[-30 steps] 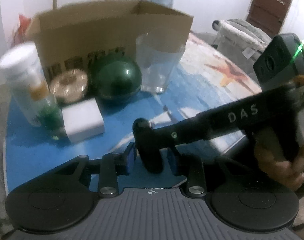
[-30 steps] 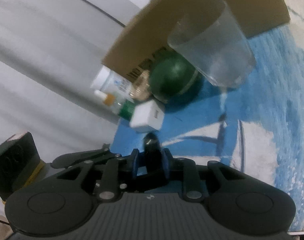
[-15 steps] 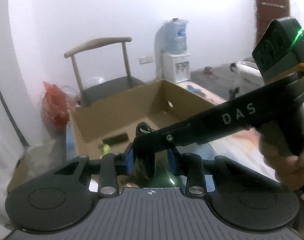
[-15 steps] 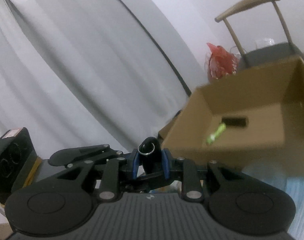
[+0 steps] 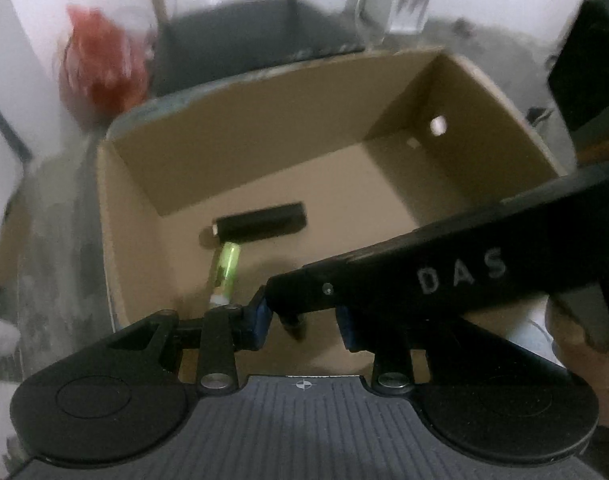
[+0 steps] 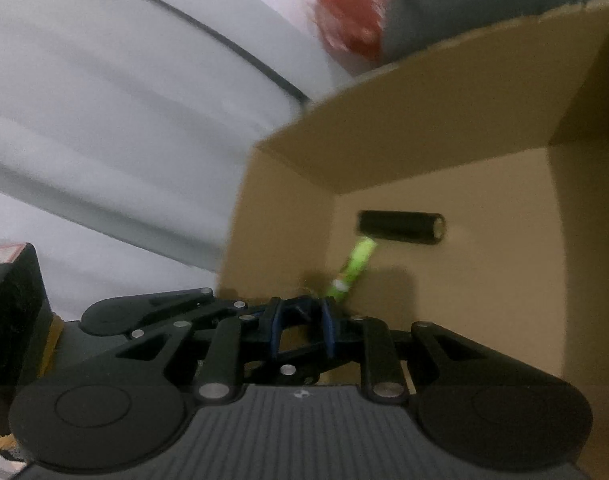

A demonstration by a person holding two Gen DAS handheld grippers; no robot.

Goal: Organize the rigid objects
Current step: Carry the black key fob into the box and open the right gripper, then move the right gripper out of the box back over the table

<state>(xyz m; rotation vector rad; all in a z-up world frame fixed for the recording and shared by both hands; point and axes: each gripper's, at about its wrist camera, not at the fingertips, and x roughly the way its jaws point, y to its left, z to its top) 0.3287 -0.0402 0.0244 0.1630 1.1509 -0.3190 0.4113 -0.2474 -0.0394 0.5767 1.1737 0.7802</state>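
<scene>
A: Left wrist view first. Where are the things?

B: An open cardboard box (image 5: 264, 152) fills the middle. A black tube (image 5: 260, 224) lies flat on the box floor, nearer the box's left wall than its right. A green tube (image 5: 226, 270) lies on the floor too. Its far end is just at the black tube's left end, and its other end points toward the box's near wall.

A: And the left gripper (image 5: 303, 324)?

B: It is above the box's near edge, and its jaws stand wide apart. The tip of the right gripper (image 5: 300, 292) reaches in from the box's right side and sits between them. A hand (image 5: 576, 340) holds that gripper outside the box's right wall. A small dark bit shows under the tip, too blurred to name.

A: Anything around the box?

B: A dark chair (image 5: 256, 36) is behind the box's far wall, with a red bag (image 5: 100, 72) off the far left corner. The box's right wall has a small hole (image 5: 438, 125).

A: Now the right wrist view.

B: The right gripper (image 6: 301, 326) looks into the box (image 6: 424, 112) from the near left corner. Its jaws are parted, and the box floor shows between them. Only a small dark speck sits at the tips, and I cannot tell what it is. The black tube (image 6: 400, 227) lies near the far wall, and the green tube (image 6: 354, 266) slants from it toward the jaws. A pale curtain (image 6: 104, 100) hangs left of the box.
</scene>
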